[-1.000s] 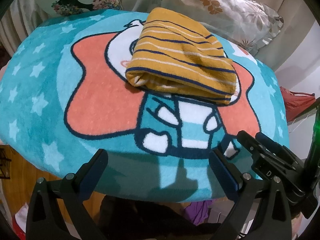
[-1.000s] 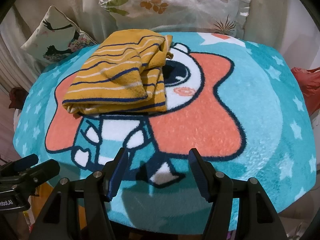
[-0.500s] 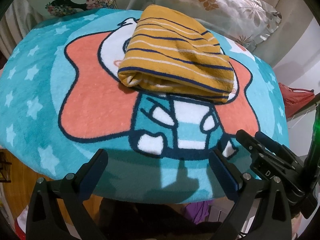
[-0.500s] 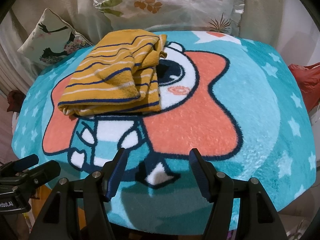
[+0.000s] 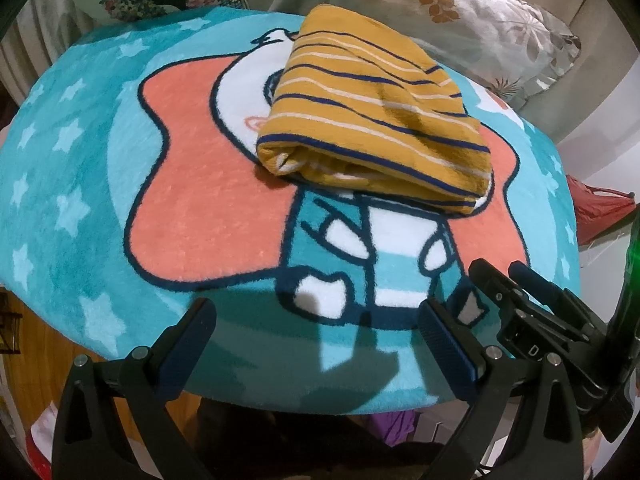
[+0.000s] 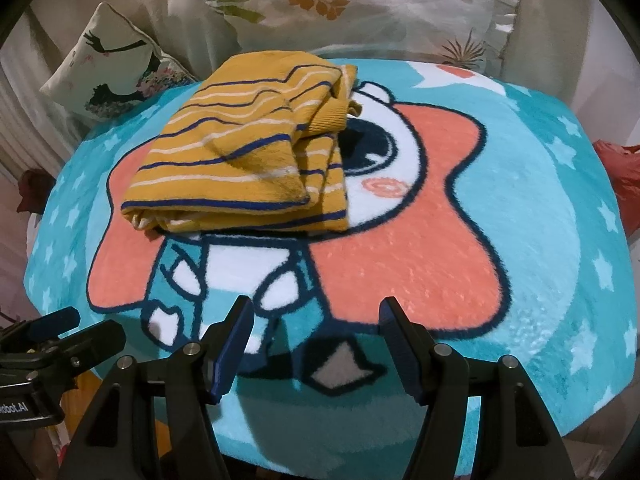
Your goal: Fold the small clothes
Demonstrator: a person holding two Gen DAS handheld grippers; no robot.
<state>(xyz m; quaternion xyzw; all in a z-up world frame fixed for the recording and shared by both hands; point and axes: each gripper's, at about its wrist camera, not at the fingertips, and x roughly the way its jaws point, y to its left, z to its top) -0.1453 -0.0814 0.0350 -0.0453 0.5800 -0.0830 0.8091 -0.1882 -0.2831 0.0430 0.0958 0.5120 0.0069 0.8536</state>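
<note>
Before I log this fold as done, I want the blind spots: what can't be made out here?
- Garment type: both views, folded over itself, inner layers hidden.
- Rug art under the garment: both views, covered.
- What carries the rug: both views, the rug covers it.
- Dark things below the rug's near edge: left wrist view, shadowed, behind the left gripper.
- Red item: right wrist view, cut by the edge.
</note>
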